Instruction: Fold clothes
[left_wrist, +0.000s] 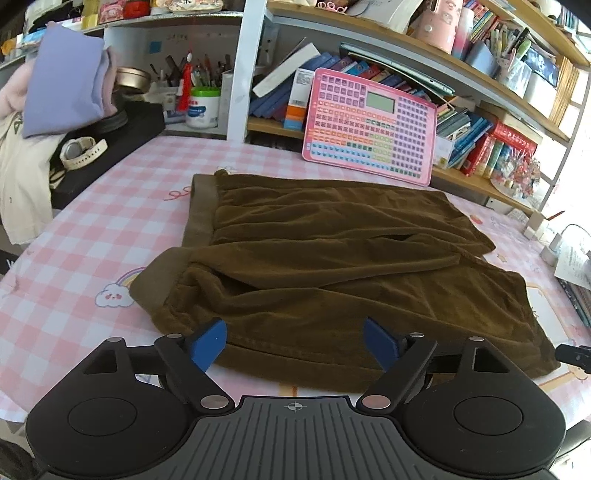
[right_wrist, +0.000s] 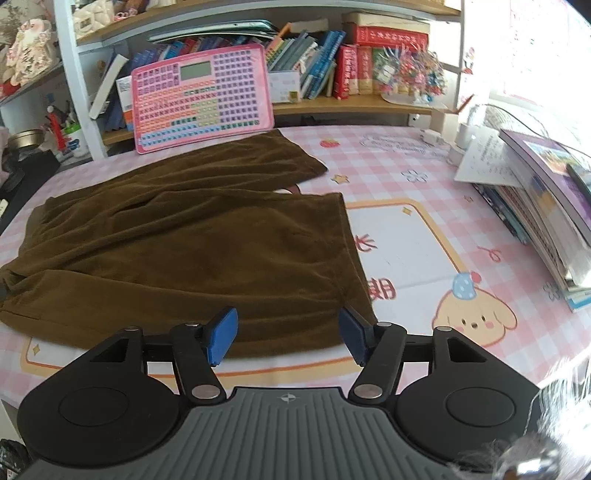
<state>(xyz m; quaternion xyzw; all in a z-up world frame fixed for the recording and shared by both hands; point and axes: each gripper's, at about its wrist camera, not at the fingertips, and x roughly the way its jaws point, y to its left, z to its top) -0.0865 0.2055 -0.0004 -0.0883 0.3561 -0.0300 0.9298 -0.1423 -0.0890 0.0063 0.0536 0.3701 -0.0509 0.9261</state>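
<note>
Left gripper (left_wrist: 294, 345): the jaws are held wide apart; nothing is gripped. The blue pads (left_wrist: 210, 345) are seen just above the near hem of the brown shorts (left_wrist: 332, 266), with bare fabric showing in the gap between them. Contact with the cloth cannot be told.

Right gripper (right_wrist: 288, 336): the jaws are parted, somewhat less widely; nothing is clamped. Its blue pads (right_wrist: 221, 336) are poised over the near edge of the brown shorts (right_wrist: 177, 251), close to the corner of the nearer leg opening. Touching cannot be confirmed.

Brown shorts: laid flat and lightly creased on the pink checked tablecloth (left_wrist: 92, 236). In the left wrist view the waistband is at the left end and the two legs run to the right, with the farther leg lying partly over the nearer one.

Behind the shorts: a pink keyboard toy (left_wrist: 373, 125) is propped against the bookshelf (left_wrist: 491, 184), just beyond the far leg.

Left of the shorts: a white wristwatch (left_wrist: 83, 151) rests on a dark box, with a lilac folded garment (left_wrist: 66, 81) and pale clothes piled beside it, well apart from the waistband.

Right of the shorts: a stack of books (right_wrist: 546, 206) with a loose sheet of paper is set at the table's edge, clear of the leg openings.

In the way: nothing lies on the shorts or between the pads and the fabric.
</note>
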